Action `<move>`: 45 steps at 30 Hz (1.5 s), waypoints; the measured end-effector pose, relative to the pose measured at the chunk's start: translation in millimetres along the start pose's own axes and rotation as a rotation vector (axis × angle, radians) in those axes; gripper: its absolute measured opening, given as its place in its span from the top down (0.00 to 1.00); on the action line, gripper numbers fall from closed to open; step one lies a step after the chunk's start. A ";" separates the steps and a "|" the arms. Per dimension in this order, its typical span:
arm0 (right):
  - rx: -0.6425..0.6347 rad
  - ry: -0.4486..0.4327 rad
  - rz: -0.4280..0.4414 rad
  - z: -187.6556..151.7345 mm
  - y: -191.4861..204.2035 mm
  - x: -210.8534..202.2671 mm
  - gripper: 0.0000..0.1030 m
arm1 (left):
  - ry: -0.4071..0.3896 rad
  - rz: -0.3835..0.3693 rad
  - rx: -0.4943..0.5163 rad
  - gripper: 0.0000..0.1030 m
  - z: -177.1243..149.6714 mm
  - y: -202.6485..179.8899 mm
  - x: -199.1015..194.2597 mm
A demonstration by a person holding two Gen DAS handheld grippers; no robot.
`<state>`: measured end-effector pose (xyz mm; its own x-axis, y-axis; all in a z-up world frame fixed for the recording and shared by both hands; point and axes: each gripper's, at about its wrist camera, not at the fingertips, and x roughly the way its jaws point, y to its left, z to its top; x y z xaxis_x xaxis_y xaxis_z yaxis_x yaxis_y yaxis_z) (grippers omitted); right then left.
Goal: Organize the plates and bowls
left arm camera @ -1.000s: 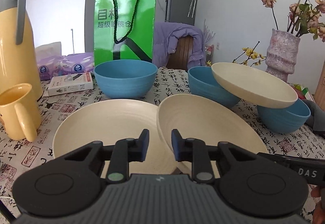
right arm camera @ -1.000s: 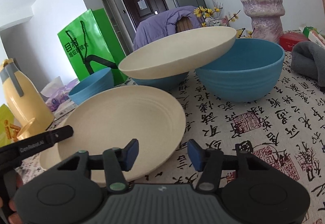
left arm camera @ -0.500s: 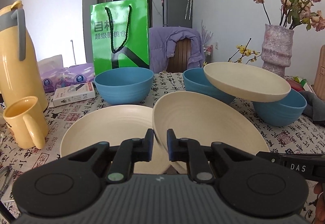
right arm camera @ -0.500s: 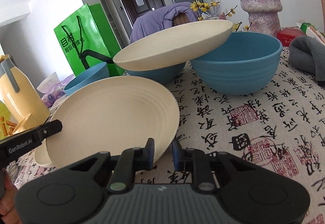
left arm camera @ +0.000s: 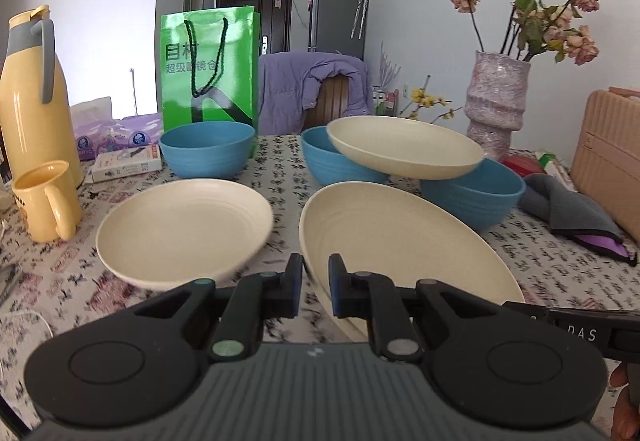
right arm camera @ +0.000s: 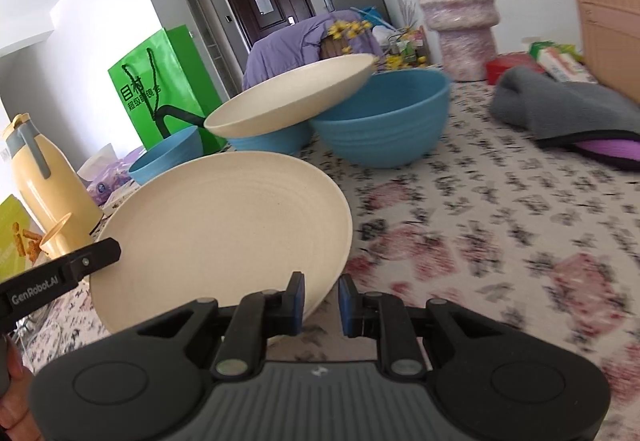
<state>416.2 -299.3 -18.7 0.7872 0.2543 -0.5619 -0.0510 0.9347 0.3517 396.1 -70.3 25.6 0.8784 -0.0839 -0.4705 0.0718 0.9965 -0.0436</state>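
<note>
Cream ridged plate [left arm camera: 400, 241] – both tongs [left arm camera: 313, 281] [right arm camera: 321, 297] grip rim.

A tilted cream plate [left arm camera: 400, 241] is raised off the table. Another [left arm camera: 184, 225] lies flat; a third [left arm camera: 404, 151] bridges two blue bowls [left arm camera: 472, 197].

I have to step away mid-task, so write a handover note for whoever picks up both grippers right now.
Left gripper and right gripper: both shut on the rim of one cream plate, held tilted.
Second plate lies flat on the tablecloth. Third plate rests across the middle bowl and right bowl. Left bowl stands alone.
Done: nothing stacked yet.
Left: stack plates, nest bowls.
</note>
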 end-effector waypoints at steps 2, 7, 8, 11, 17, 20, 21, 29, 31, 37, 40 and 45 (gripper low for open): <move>-0.011 -0.007 -0.013 -3.9 -9.5 -15.7 0.83 | 0.006 -0.010 -0.007 0.87 -6.5 -11.9 -7.9; -0.038 -0.020 -0.052 -14.3 -35.9 -54.2 0.83 | 0.023 -0.052 -0.015 0.86 -26.0 -42.8 -24.7; -0.043 -0.022 -0.062 -17.0 -41.5 -61.4 0.83 | 0.028 -0.058 -0.014 0.86 -29.6 -48.4 -27.2; -0.054 -0.025 -0.087 -25.0 -56.3 -80.7 0.83 | 0.049 -0.078 -0.017 0.86 -42.6 -64.5 -35.6; -0.069 -0.015 -0.115 -48.2 -76.9 -118.0 0.83 | 0.076 -0.099 -0.044 0.86 -68.5 -83.0 -62.4; -0.083 -0.018 -0.122 -61.1 -80.9 -134.4 0.83 | 0.089 -0.106 -0.044 0.86 -82.9 -88.0 -76.8; -0.087 -0.018 -0.125 -65.6 -82.0 -139.2 0.83 | 0.093 -0.105 -0.042 0.85 -88.4 -89.7 -81.4; -0.087 -0.024 -0.119 -93.1 -89.8 -170.8 0.83 | 0.101 -0.111 -0.048 0.84 -116.6 -97.7 -113.6; -0.094 -0.028 -0.116 -97.0 -90.0 -176.3 0.82 | 0.093 -0.109 -0.049 0.84 -120.7 -98.3 -119.5; -0.104 -0.038 -0.103 -103.5 -89.6 -184.3 0.80 | 0.083 -0.102 -0.048 0.83 -125.6 -99.4 -127.1; -0.106 -0.048 -0.096 -102.4 -89.6 -184.7 0.80 | 0.081 -0.103 -0.045 0.81 -126.0 -98.7 -128.3; -0.124 -0.076 -0.092 -100.6 -86.7 -190.7 0.75 | 0.037 -0.095 -0.022 0.51 -126.0 -99.4 -140.2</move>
<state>208.6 -403.8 -17.4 0.8359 0.1509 -0.5277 -0.0483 0.9780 0.2031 206.3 -158.1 -15.2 0.8497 -0.1788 -0.4960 0.1434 0.9837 -0.1088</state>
